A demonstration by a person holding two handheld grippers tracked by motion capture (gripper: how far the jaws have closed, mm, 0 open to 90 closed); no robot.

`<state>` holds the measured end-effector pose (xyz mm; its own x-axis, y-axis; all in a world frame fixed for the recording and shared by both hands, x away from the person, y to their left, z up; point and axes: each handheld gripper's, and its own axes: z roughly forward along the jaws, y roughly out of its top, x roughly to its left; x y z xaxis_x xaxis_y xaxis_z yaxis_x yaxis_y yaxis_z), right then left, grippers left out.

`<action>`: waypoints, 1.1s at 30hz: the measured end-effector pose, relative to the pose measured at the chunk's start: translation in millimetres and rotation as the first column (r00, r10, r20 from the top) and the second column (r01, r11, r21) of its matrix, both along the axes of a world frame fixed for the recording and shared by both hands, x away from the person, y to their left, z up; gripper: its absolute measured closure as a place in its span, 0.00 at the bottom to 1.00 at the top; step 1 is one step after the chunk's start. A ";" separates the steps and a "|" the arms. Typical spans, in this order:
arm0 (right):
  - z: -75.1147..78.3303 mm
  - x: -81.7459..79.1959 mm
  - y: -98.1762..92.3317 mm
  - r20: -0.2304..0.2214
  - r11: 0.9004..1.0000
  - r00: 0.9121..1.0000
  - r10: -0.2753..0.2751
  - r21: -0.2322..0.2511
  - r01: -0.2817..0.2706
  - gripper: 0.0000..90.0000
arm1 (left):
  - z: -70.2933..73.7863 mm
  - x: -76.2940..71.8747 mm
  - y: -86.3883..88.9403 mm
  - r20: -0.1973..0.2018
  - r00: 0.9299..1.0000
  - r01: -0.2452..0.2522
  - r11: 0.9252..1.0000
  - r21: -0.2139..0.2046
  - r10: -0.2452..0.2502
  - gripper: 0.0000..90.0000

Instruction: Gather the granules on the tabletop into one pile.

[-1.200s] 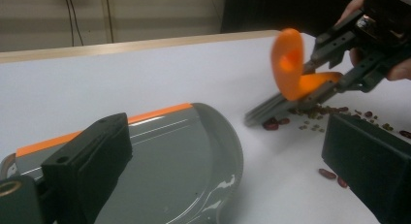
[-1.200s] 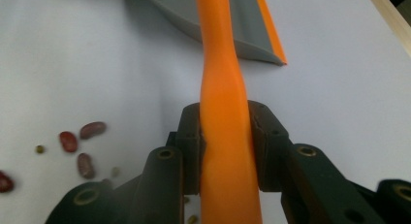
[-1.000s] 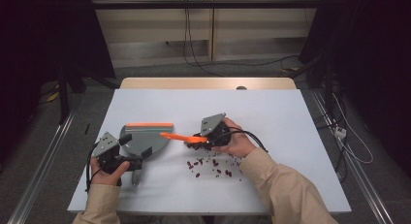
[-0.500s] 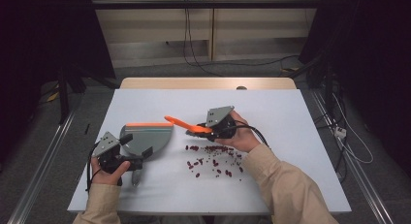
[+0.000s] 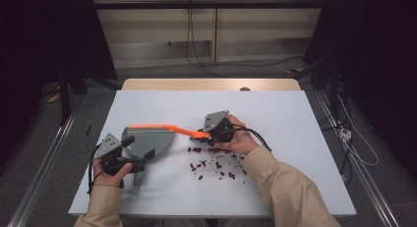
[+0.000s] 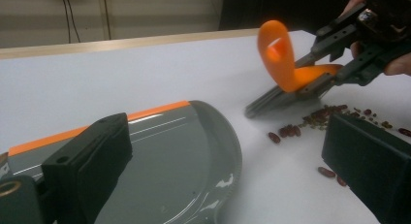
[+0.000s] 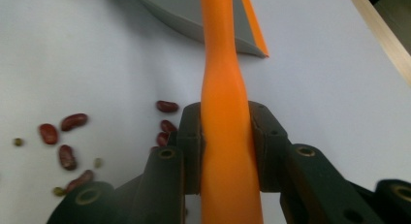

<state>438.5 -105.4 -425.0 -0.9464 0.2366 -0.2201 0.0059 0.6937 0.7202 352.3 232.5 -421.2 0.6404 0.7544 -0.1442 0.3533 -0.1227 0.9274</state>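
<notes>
Gripping the orange handle of a small brush [image 5: 189, 132], the right gripper [image 5: 210, 135] has its two black jaws clamped tight against the handle's sides, as the right gripper view makes plain, where the handle runs straight up between the pads [image 7: 190, 136]. In the left gripper view the brush's grey bristle head touches the white table [image 5: 275, 119] just beside a scatter of red beans [image 5: 211, 163], and the looped orange end of the handle rises above the gripper. From the high view the brush handle reaches leftward from the right gripper to the far edge of a grey dustpan [image 5: 147, 138] with an orange strip along its back edge. The dustpan lies flat on the table, left of the beans and a little apart from them. The left gripper [image 5: 129, 156] sits at the near left end of the dustpan, in the person's left hand [image 5: 110, 170]; its jaws stand on either side of the pan's near part in the left gripper view, one dark jaw over the grey surface and the other out over the table, but whether they press on the pan I cannot tell. The beans lie loose between the two grippers and toward the near edge, most of them just below the right hand [image 5: 236, 141], a few close to the bristles
</notes>
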 end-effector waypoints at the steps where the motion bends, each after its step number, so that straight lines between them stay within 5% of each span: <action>1: 0.5 -2.1 -0.5 -0.006 1.000 1.000 0.008 0.006 -0.008 0.78 | 0.0 -0.1 0.1 0.001 1.000 -0.001 1.000 0.000 0.001 0.04; 22: 3.1 -38.7 3.1 -0.024 0.995 0.995 0.095 0.010 -0.095 0.78 | 1.0 -0.9 -0.7 0.005 1.000 0.005 1.000 0.005 -0.005 0.04; 28: 4.9 -38.9 -1.2 -0.006 0.997 0.998 0.067 0.027 -0.067 0.79 | 1.3 -1.4 -0.7 0.007 1.000 0.005 1.000 0.005 -0.005 0.04; 33: 11.2 -31.6 -9.5 -0.020 0.995 1.000 0.012 0.095 -0.010 0.79 | 1.0 -1.1 -0.7 0.007 1.000 0.006 1.000 0.009 -0.006 0.04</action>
